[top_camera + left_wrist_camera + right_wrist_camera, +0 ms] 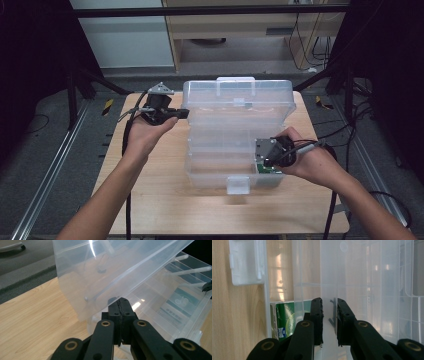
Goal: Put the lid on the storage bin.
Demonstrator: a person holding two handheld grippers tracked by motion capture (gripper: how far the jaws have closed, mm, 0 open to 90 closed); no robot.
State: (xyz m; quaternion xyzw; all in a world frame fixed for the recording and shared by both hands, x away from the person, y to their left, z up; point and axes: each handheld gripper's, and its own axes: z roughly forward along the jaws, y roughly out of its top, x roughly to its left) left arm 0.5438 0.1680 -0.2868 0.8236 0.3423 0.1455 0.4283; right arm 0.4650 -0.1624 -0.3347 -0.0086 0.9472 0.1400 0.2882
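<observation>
The work in hand looked like the handling of a clear plastic storage box [235, 135] that stood at the middle of the wooden table [150, 200], its hinged lid [237, 95] raised and leaning away from the person. The left gripper [175, 114] sat at the lid's left edge; in the left gripper view its jaws were pressed together with no gap, just under the lid's rim [82, 312], and I could not tell whether any plastic lay between them. The right gripper [267, 161] reached down into the box's right near corner, its jaws a little apart astride a thin clear divider wall [329, 290], beside a green carton [287, 320] lying in the bottom. By my judgement the step was steadying the lid while the right gripper worked inside; the next move would call for closing squarely on the divider or shifting to the carton. The box's long axis ran left to right across the table, its white latch [237, 185] facing the person
</observation>
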